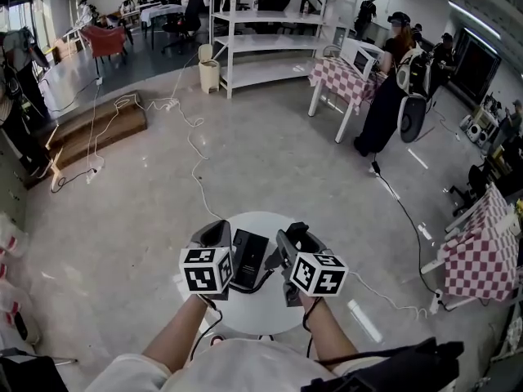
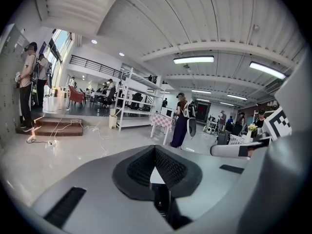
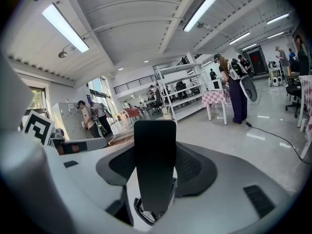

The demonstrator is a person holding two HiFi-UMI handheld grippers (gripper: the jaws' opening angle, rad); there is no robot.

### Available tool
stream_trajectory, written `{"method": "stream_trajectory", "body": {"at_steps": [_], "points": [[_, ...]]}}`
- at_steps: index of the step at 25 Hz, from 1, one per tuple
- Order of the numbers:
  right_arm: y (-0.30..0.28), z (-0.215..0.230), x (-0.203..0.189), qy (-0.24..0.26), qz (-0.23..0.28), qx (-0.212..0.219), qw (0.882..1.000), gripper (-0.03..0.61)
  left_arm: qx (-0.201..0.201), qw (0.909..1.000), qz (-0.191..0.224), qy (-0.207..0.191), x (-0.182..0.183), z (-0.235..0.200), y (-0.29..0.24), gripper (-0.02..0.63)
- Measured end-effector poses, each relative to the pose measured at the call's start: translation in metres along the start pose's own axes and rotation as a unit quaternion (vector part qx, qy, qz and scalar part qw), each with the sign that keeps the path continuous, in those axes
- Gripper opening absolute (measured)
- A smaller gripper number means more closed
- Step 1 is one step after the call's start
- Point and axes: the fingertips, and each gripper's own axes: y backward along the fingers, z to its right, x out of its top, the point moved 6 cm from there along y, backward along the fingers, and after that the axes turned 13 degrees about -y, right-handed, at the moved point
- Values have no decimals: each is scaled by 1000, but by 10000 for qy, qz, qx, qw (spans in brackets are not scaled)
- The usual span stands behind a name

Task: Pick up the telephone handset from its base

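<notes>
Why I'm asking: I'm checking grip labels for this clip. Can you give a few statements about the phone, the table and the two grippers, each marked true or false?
1. The left gripper has its jaws together with nothing between them. True.
2. The right gripper is empty. False: its jaws are closed on the black handset.
3. The phone base sits on a round white table. True.
4. The tablecloth further back in the room is plain blue. False: it is red-and-white checked.
5. A coiled cord joins the handset's lower end. True.
</notes>
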Motion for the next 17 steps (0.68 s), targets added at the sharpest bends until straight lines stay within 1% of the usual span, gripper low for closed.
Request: {"method": "stream_trajectory", "body": {"at_steps": [5,17], "points": [[9,5,-1,47,-8,9,10000,239,-8,10000,13,-30,-2,9,5,16],[11,-2,0,124,19,191,9997,238,91,9999,-15,-106,-4,6,11,15]]}}
